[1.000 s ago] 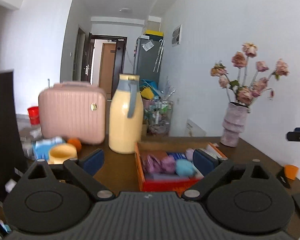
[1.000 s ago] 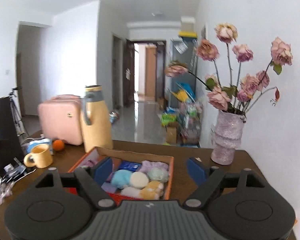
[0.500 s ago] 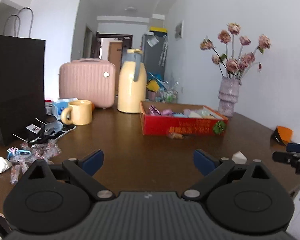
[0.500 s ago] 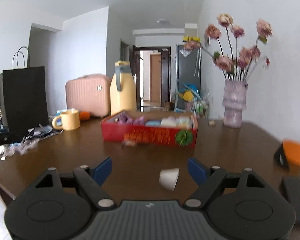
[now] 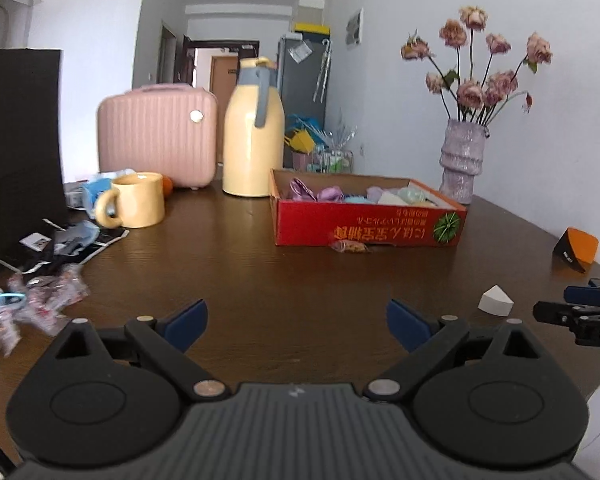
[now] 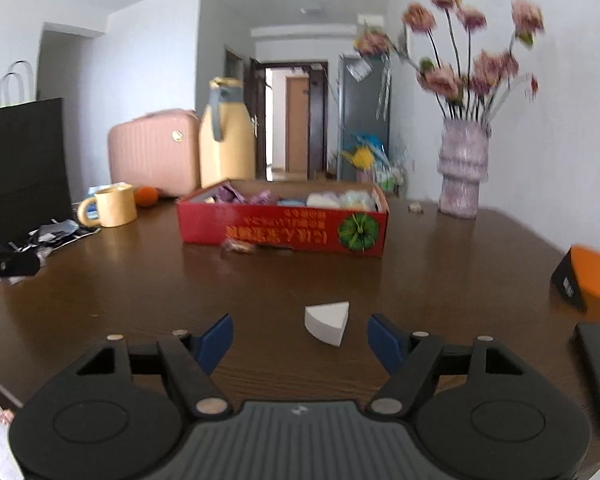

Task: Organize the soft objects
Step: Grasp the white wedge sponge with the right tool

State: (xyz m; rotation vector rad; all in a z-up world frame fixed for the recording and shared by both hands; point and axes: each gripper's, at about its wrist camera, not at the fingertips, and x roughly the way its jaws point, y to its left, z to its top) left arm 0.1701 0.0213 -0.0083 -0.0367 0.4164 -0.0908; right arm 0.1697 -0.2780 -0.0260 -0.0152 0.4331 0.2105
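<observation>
From the left wrist, the left gripper (image 5: 296, 324) is wide open and holds nothing. One red box (image 5: 364, 230) of soft toys sits on the brown table (image 5: 240, 272). One white sponge wedge (image 5: 495, 300) lies near the right gripper (image 5: 572, 308). There is one yellow mug (image 5: 138, 205) and one vase (image 5: 462, 160).

From the right wrist, the right gripper's jaws have just been closing but are apart. The wedge lies just ahead of them, untouched. One orange block (image 6: 588, 278) sits far right.

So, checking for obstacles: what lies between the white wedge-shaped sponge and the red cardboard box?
Bare brown table between the white wedge-shaped sponge and the red cardboard box, shown in the right wrist view.
</observation>
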